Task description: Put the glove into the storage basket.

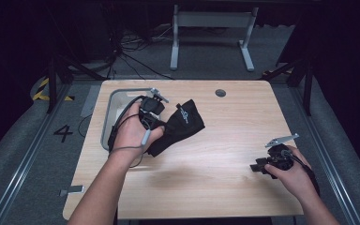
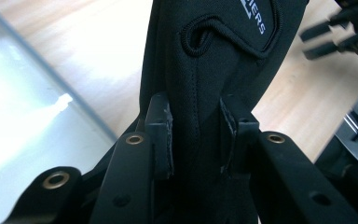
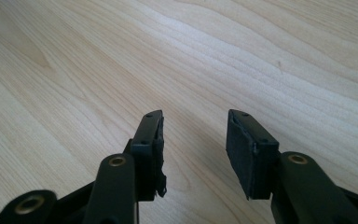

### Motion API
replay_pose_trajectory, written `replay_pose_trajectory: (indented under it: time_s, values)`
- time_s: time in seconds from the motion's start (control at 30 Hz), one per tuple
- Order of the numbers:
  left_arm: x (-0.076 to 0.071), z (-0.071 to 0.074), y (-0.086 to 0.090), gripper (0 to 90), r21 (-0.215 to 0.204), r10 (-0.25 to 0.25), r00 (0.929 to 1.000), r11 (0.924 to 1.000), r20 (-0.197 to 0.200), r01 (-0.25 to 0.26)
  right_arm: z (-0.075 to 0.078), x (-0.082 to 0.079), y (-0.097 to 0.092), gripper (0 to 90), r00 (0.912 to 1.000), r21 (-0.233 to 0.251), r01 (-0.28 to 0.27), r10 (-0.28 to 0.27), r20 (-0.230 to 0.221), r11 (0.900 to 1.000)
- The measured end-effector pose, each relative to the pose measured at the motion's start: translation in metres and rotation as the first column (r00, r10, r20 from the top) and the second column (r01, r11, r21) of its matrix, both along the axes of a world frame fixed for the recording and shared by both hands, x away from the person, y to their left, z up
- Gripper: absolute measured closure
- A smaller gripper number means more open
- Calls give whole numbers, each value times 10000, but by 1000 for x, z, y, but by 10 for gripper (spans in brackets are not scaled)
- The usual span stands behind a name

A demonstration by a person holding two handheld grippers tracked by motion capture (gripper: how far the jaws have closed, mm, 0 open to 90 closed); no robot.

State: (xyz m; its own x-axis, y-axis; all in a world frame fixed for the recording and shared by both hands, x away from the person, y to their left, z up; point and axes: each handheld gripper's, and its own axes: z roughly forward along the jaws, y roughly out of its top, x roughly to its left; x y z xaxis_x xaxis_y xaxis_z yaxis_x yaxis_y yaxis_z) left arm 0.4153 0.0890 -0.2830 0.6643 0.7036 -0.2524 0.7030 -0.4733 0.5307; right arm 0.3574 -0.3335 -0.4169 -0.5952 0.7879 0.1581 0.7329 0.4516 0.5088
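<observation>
A black fabric pouch [image 1: 180, 125] with small white lettering hangs over the left part of the wooden table [image 1: 225, 140]. My left gripper [image 1: 161, 125] is shut on it: in the left gripper view both pads press into the pouch [image 2: 205, 70] from either side. My right gripper [image 1: 257, 166] sits low at the table's right side, open. In the right gripper view its jaws [image 3: 193, 123] stand apart over bare wood with nothing between them. The right gripper's jaws [image 2: 324, 39] also appear far off in the left gripper view.
A shallow grey tray [image 1: 115, 105] lies at the table's left side, just behind my left hand; its pale surface [image 2: 23, 121] shows beside the pouch. A small round hole [image 1: 220, 93] marks the table's far edge. Desk legs and cables stand on the floor beyond.
</observation>
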Motion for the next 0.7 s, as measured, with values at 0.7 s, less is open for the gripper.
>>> replay_pose_trajectory:
  time_s: [0.7]
  values:
    - [65, -17, 60, 685, -754, 2880, 9563, 9537, -499, -2912, -4, -10, -10, 563, 9991, -50, 417, -417, -77, 9991]
